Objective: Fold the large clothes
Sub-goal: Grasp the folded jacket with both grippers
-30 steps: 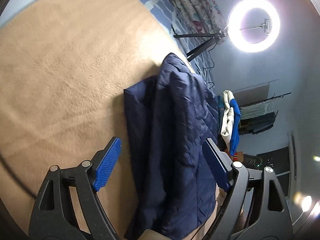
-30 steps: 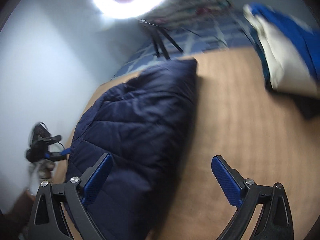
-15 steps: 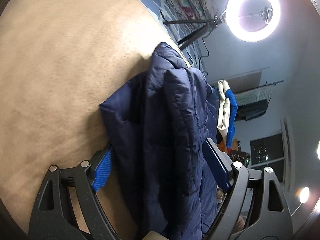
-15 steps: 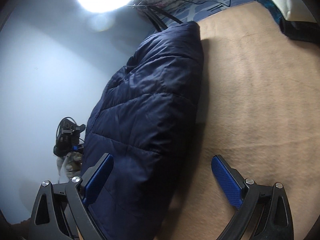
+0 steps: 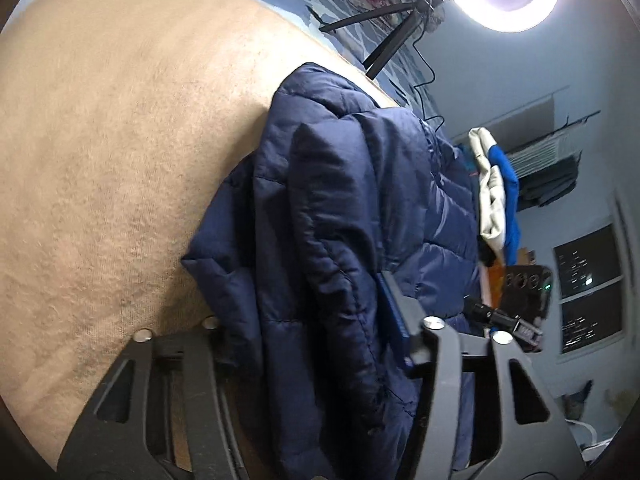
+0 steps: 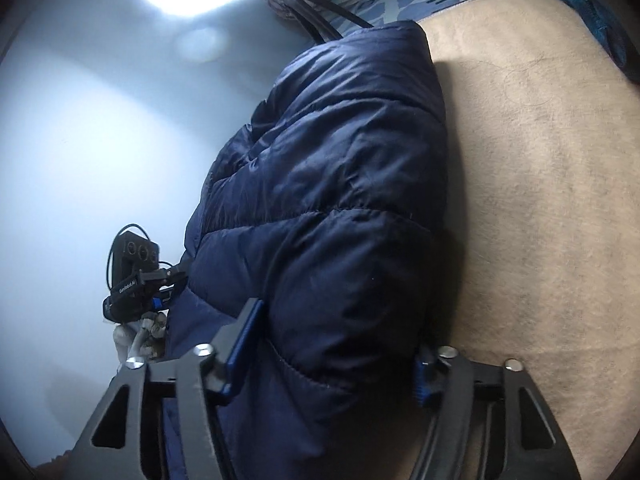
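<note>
A: Where's the jacket?
B: The navy quilted jacket (image 5: 352, 240) lies along the tan fleece blanket's (image 5: 120, 160) edge. My left gripper (image 5: 312, 332) and right gripper (image 6: 336, 344) just closed, pinching its puffy end.

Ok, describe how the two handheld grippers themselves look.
Both the left gripper and the right gripper have black frames with triangular cut-outs, silver round bolt heads, and blue ribbed finger pads. No hand or sleeve shows.
</note>
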Tool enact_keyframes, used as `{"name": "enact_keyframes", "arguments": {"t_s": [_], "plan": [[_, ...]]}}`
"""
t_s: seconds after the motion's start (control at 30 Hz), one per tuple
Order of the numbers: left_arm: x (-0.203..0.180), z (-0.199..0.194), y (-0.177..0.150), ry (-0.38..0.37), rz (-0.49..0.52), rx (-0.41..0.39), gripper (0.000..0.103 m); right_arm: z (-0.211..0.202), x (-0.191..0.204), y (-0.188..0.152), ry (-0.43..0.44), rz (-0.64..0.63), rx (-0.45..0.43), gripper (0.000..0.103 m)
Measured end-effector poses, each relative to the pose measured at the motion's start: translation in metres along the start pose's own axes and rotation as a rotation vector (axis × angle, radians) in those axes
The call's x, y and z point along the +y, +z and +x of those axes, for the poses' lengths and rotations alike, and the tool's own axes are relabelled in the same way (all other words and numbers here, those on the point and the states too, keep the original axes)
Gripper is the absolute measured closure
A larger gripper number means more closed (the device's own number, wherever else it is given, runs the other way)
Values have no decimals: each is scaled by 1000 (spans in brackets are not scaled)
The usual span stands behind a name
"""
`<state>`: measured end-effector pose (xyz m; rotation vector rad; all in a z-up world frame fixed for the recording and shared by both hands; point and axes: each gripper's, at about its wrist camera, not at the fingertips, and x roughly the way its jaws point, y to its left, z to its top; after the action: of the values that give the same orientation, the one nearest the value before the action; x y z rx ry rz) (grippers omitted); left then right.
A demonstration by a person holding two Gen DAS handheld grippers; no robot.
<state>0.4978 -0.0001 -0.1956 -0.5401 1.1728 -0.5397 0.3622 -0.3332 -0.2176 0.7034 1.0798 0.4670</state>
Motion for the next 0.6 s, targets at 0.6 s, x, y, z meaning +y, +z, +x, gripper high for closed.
{"name": "enact_keyframes", "arguments": {"t_s": [0.6], "plan": [[-59, -29, -36, 175, 169, -65, 87, -37, 86, -20, -289, -214, -1, 82]]}}
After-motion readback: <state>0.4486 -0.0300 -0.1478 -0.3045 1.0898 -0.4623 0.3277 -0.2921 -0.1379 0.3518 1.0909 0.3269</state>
